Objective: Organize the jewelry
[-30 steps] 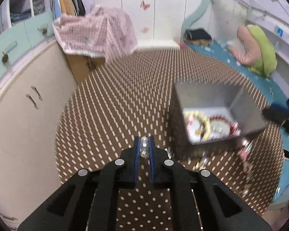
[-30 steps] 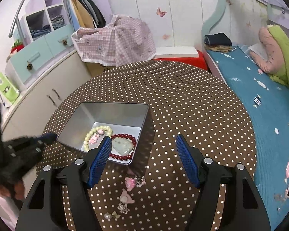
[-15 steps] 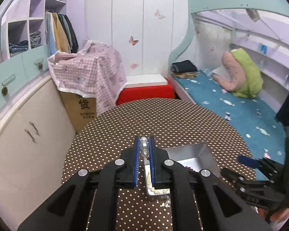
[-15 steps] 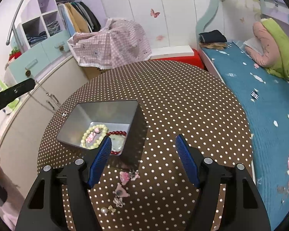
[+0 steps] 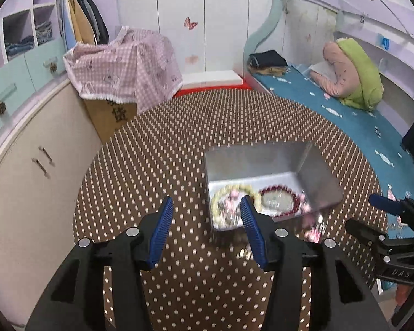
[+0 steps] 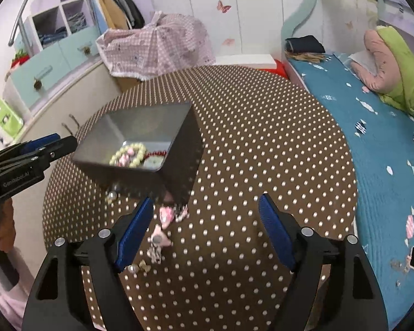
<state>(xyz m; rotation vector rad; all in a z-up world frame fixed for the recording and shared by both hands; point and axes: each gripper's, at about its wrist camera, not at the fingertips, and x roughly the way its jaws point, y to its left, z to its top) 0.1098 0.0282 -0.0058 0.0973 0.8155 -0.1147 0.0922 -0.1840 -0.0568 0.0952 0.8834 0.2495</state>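
The left gripper is now standing with its blue fingers wide apart and nothing between them. One second ago, and also half a second ago, these fingers were pressed together on a small string of clear beads. So the piece is being released, or is already released, and I judge it is going into the tin, because the gripper is hanging just before the tin's near-left corner. I cannot pick out the clear beads inside; this view is blurred there.

In the tin a pale bead bracelet and a red bead bracelet are lying on the bottom, with a round greenish piece inside the red one. The tin is sitting near the left edge of the tabletop.

The right gripper is also spread open and is holding nothing, as in both earlier frames. What differs is its place: it is coming lower and nearer to the loose pieces. Pink charms are lying between the tin's near wall and the near edge of the tabletop, and small pearl earrings are lying close to that edge, beside the right gripper's left finger.

I think one more item is sorted and the pink charms are probably next. They are small and flat, so the pinch will need care.
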